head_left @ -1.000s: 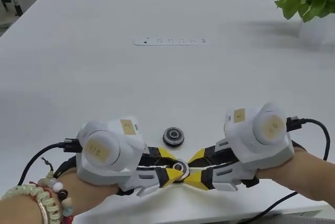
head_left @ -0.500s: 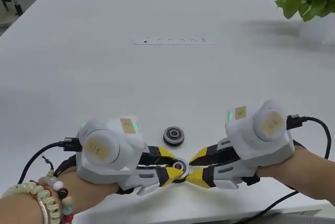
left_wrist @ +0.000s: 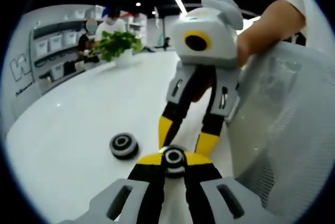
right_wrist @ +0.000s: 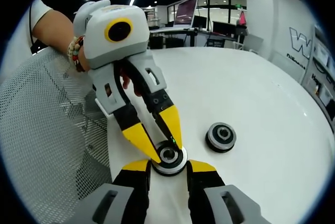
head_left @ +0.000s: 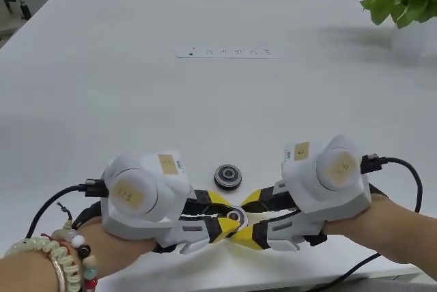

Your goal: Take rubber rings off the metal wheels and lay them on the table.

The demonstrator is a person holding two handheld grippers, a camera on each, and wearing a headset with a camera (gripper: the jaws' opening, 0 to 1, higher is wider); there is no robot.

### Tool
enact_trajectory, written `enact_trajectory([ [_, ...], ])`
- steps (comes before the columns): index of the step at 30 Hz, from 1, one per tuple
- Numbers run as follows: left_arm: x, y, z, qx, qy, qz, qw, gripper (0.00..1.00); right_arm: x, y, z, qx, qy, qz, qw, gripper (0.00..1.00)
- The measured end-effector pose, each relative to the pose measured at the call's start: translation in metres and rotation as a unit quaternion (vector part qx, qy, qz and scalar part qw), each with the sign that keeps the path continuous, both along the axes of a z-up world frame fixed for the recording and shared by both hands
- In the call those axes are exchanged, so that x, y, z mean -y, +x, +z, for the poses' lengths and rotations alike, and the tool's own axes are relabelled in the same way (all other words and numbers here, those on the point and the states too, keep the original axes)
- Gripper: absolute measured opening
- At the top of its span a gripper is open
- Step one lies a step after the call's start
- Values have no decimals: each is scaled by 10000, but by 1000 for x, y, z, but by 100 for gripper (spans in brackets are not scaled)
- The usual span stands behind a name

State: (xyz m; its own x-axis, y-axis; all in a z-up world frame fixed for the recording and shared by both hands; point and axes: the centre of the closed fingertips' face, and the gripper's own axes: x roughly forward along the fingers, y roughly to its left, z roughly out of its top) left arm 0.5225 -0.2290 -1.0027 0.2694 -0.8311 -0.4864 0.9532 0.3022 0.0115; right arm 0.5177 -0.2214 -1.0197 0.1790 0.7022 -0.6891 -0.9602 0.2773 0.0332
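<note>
Where the two tools meet at the near edge of the white table (head_left: pixel 205 101): left gripper (head_left: pixel 220 215), jaws narrowed onto the ringed metal wheel (head_left: pixel 235 218); spare wheel (head_left: pixel 227 177), lying free just beyond; right gripper (head_left: pixel 250 220), jaws pinching the same wheel from the opposite side.

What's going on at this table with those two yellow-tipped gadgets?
A person holds a gripper in each hand at a white table. The left gripper and the right gripper face each other and both pinch one small wheel near the table's front edge. Its black rubber ring appears to be on it, so the peeling is not yet done. A second wheel lies flat on the table just beyond them, untouched.
</note>
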Motion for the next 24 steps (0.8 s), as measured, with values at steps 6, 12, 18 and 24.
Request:
enact_trajectory([
  [6, 0, 0, 0, 1, 0, 0, 10000, 14, 3, -1, 1, -15, -6, 57, 10000, 23],
  [12, 0, 0, 0, 1, -6, 10, 10000, 14, 5, -2, 0, -82, 4, 63, 9999, 21],
  [18, 0, 0, 0, -6, -21, 22, 10000, 14, 10, -3, -2, -114, -52, 106, 9999, 15],
  [24, 0, 0, 0, -10, -27, 35, 10000, 14, 11, -3, -2, -94, -87, 135, 9998, 12],
])
